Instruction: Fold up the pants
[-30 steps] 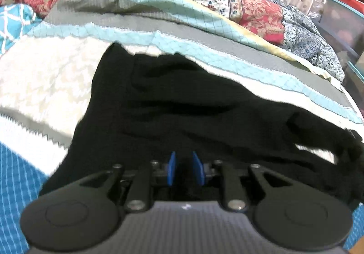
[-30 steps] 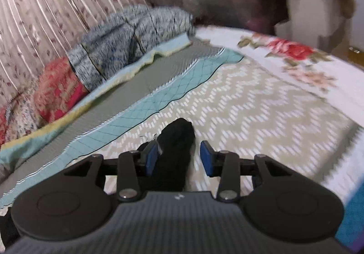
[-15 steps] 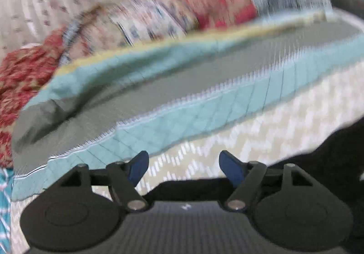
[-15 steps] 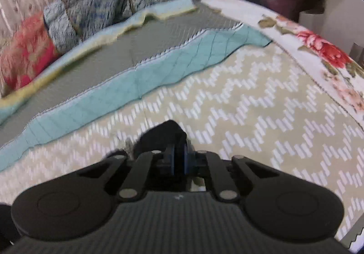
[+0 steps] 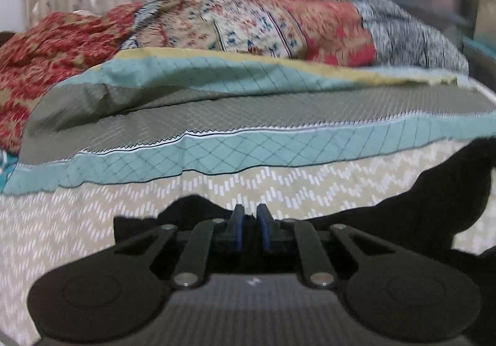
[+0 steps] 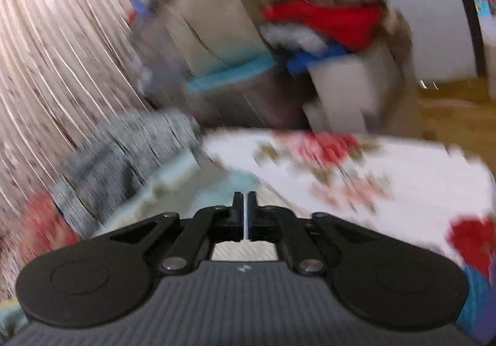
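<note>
The left gripper [image 5: 249, 229] was pinched nearly closed on the upper edge of the black pants [image 5: 427, 212], which lay on the zigzag-patterned bedspread [image 5: 77, 222] and bunched up to the right. The right gripper [image 6: 245, 216] stood closed with apparently nothing between its fingers, though its view was badly blurred.

Both grippers [image 5: 250, 229] [image 6: 245, 216]: black linkages, silver screws, blue-padded jaws, ribbed grey bodies.
</note>
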The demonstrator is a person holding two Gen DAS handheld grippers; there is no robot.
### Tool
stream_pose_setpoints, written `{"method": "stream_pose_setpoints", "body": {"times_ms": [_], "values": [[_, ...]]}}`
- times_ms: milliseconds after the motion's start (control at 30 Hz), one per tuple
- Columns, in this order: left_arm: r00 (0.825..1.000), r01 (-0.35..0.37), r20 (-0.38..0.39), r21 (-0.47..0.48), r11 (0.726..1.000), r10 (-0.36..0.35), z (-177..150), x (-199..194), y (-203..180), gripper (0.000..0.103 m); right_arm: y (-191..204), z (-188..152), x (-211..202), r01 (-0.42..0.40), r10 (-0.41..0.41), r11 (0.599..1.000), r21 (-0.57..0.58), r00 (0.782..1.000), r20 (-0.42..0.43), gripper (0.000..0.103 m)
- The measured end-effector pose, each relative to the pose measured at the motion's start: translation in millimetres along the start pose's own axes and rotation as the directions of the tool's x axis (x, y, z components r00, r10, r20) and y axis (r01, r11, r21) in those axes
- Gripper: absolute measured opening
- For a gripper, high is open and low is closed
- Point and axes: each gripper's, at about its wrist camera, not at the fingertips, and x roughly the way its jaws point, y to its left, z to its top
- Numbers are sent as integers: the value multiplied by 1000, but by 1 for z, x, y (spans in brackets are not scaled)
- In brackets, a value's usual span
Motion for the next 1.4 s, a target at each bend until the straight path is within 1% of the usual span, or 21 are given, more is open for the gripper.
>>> {"method": "stream_pose_setpoints", "body": {"times_ms": [100, 167, 233, 333, 367, 400, 433, 467, 533, 600, 667, 733, 833, 867, 933, 1067, 1133, 1200, 1300, 1367, 1400], "values": [[1000, 0, 30, -33, 999, 1, 0, -10, -2, 10, 20, -14, 23, -24, 16, 998, -56, 991, -134, 13], [999, 9, 37, -48, 999, -7, 1, -13, -3, 10, 42, -28, 37, -61, 37, 992, -110, 977, -208, 24], [999, 9, 34, -51, 999, -8, 1, -13, -3, 10, 61, -44, 53, -71, 23, 983, -172, 964, -264, 54], [1000, 7, 24, -61, 998, -5, 1, -12, -1, 10, 68, -72, 75, -47, -21, 981, -187, 938, -347, 57], [1000, 7, 24, -64, 998, -5, 1, -12, 0, 10, 67, -82, 83, -40, -30, 985, -168, 917, -397, 48], [1000, 5, 27, -65, 998, -4, 1, -13, 0, 10, 68, -89, 84, -22, -55, 982, -186, 916, -397, 36], [999, 3, 33, -66, 998, -1, 1, -15, 0, 10, 72, -88, 77, -34, -48, 977, -212, 927, -373, 29], [999, 0, 40, -69, 998, 3, 2, -17, 1, 10, 74, -81, 66, -49, -27, 976, -213, 940, -340, 27], [998, -7, 62, -80, 997, 12, 3, -22, 3, 10, 72, -55, 34, -43, 0, 978, -204, 979, -206, 27], [997, -11, 79, -104, 995, 19, 4, -27, 7, 10, 59, -25, 1, -11, 1, 986, -164, 998, -56, 27], [995, 5, 103, -135, 991, 9, 4, -33, 11, 10, 40, -5, -30, 3, 5, 993, -115, 998, 69, 28], [993, 31, 120, -150, 988, -13, 1, -37, 11, 10, 20, 5, -42, 63, -48, 991, -120, 992, 119, 28], [994, 32, 110, -130, 991, -17, -6, -37, 0, 10, -11, -6, -29, 123, -132, 980, -156, 990, -50, 33], [995, 30, 102, -123, 992, -17, -9, -36, -3, 10, -22, -14, -23, 154, -174, 974, -164, 978, -119, 33], [996, 47, 79, -130, 990, -37, -14, -34, -4, 10, -38, -29, -20, 218, -245, 962, -162, 955, -169, 35], [997, 42, 66, -134, 990, -33, -19, -36, -2, 10, -63, -35, -44, 233, -233, 972, -14, 966, -109, 38], [997, 45, 68, -139, 989, -35, -19, -37, 0, 10, -57, -31, -52, 237, -238, 971, -24, 969, -61, 41], [997, 44, 73, -137, 990, -34, -17, -38, 0, 10, -41, -24, -52, 212, -216, 974, -82, 975, -44, 41], [997, 41, 77, -135, 990, -31, -15, -36, -4, 10, -8, -20, -24, 151, -180, 960, -234, 978, -105, 49], [997, 39, 76, -137, 990, -28, -13, -34, -4, 10, 12, -29, 7, 135, -204, 918, -372, 967, -153, 65], [997, 38, 75, -138, 990, -28, -13, -33, -4, 10, 21, -36, 20, 131, -227, 886, -444, 959, -169, 66]]}}
